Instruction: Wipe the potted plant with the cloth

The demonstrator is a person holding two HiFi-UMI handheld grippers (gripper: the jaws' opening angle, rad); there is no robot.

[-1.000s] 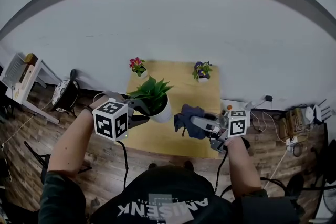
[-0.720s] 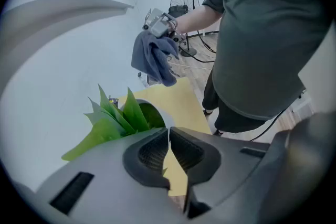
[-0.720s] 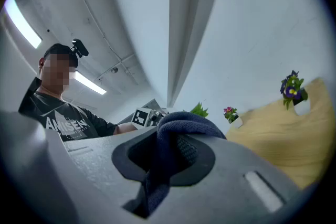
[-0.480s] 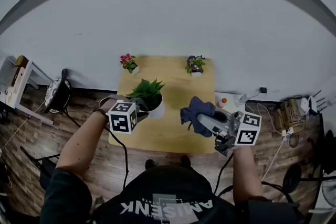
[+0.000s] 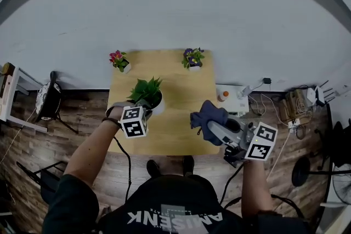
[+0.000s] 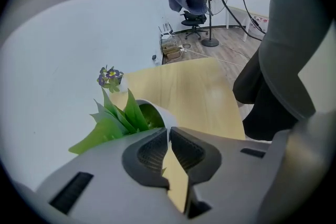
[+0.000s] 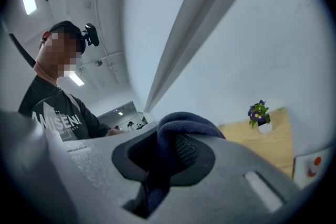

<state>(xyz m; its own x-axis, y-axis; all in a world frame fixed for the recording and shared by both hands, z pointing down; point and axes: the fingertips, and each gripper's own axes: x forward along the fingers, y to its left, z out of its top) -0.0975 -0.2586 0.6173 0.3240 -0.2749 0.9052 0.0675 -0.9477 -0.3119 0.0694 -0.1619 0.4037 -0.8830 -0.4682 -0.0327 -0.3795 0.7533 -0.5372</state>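
Potted plant stands left of table centre.

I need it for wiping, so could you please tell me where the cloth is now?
In the head view, the cloth hangs from the right tool over the table's front right part, right of the green potted plant.

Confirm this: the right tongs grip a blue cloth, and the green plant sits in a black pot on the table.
Wrong: the pot is white, not black, as the left gripper view shows. The right tongs do grip the blue cloth; the green plant sits on the table.
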